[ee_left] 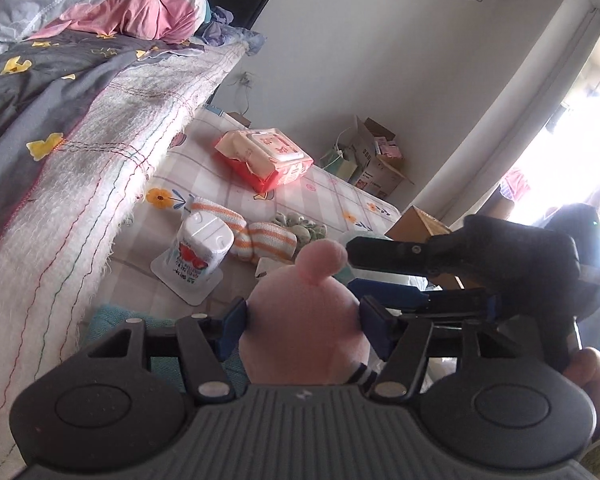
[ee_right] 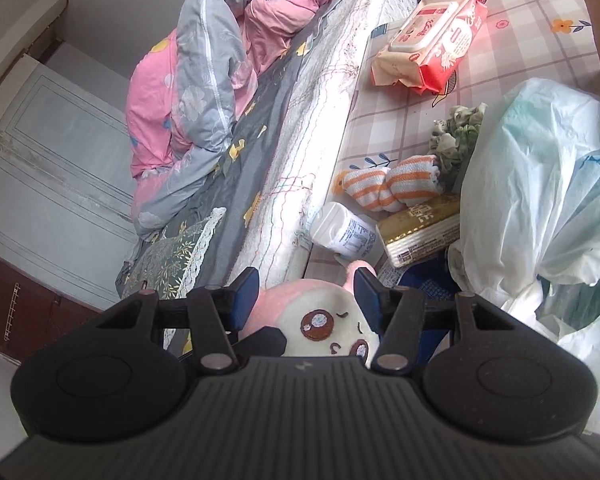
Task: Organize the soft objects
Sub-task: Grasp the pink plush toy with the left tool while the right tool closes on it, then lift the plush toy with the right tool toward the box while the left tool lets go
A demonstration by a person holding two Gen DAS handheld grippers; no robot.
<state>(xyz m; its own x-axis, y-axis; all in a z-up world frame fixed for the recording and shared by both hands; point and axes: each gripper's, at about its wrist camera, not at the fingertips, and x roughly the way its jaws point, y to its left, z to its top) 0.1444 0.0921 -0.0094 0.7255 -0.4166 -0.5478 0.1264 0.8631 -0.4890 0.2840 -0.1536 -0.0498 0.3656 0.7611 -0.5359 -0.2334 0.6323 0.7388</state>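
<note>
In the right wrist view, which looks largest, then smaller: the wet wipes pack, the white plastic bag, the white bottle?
1. white plastic bag, clearly largest.
2. wet wipes pack.
3. white bottle, smallest, partly hidden.
The pack lies farther from the camera, so its true size may be greater.

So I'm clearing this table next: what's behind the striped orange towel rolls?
Behind the striped orange towel rolls lies a crumpled green-and-white cloth, partly covered by them. Farther back sits the red wet-wipes pack.

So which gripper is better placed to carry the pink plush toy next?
Probably the left gripper: its blue pads press the pink plush toy on both sides. The right gripper only straddles its face.
</note>
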